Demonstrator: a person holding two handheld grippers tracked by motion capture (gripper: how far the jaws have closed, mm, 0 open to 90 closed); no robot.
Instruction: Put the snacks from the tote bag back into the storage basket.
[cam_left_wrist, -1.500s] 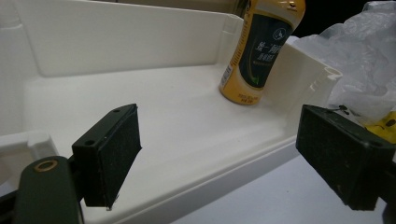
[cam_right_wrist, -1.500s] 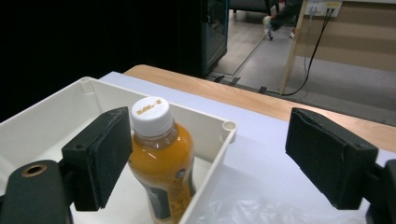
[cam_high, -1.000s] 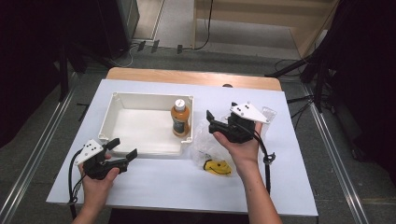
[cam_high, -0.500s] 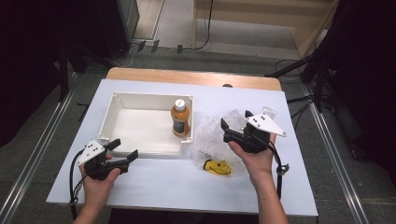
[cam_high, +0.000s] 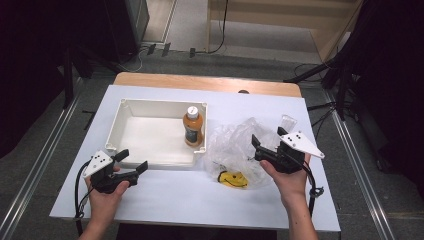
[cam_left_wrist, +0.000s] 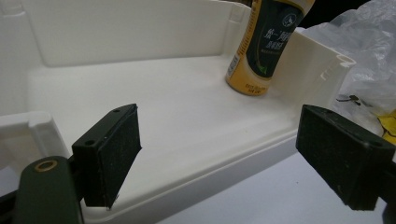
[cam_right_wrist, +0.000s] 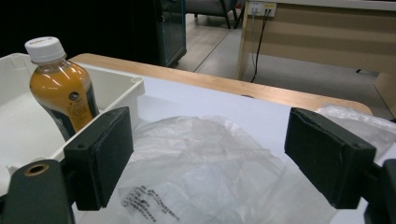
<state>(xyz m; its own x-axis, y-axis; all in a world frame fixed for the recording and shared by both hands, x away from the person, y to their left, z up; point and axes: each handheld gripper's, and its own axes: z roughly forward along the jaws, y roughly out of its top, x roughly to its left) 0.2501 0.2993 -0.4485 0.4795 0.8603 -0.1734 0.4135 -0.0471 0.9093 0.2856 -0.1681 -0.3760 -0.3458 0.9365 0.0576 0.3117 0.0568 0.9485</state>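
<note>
A: How wide is the right gripper (cam_high: 266, 145)?
B: Jaws spread wide, empty (hovering over the plastic bag (cam_high: 235, 145), at the bottle's (cam_high: 193, 126) 3 o'clock).
A: And the left gripper (cam_high: 131, 162)?
B: Equally agape, holding nothing, at the white bin's (cam_high: 150, 162) 7 o'clock corner.

Right gripper (cam_right_wrist: 208, 163): jaws spread wide, nothing between the pads. Below and ahead, clear plastic bag (cam_right_wrist: 205, 172), crumpled, printed text near its lower left, lying on white table (cam_right_wrist: 196, 100). At left, orange drink bottle (cam_right_wrist: 60, 88), white cap, upright inside white bin (cam_right_wrist: 116, 86), against its near wall. Wooden table edge (cam_right_wrist: 224, 84) beyond.
</note>
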